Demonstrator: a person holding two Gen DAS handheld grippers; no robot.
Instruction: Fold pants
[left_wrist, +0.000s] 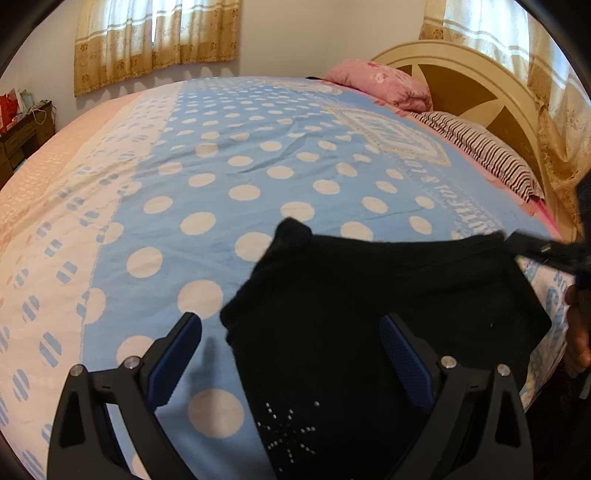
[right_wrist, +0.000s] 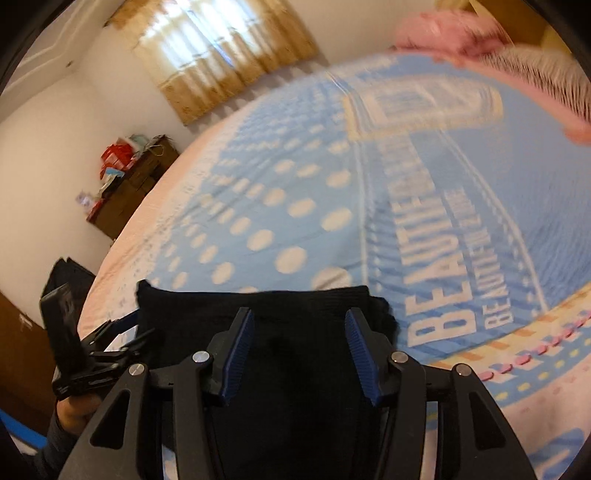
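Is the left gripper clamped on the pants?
No: the left gripper stands wide open, one finger over the bedspread and the other over the black pants, pinching nothing.

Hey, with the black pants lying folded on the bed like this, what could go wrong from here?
1. The pants lie at the near edge of the bed, so a nudge might slide them off.
2. The left gripper is open, one of its fingers over the fabric; it may snag it.
3. The right gripper is open above the fold; it could drag the fold loose.
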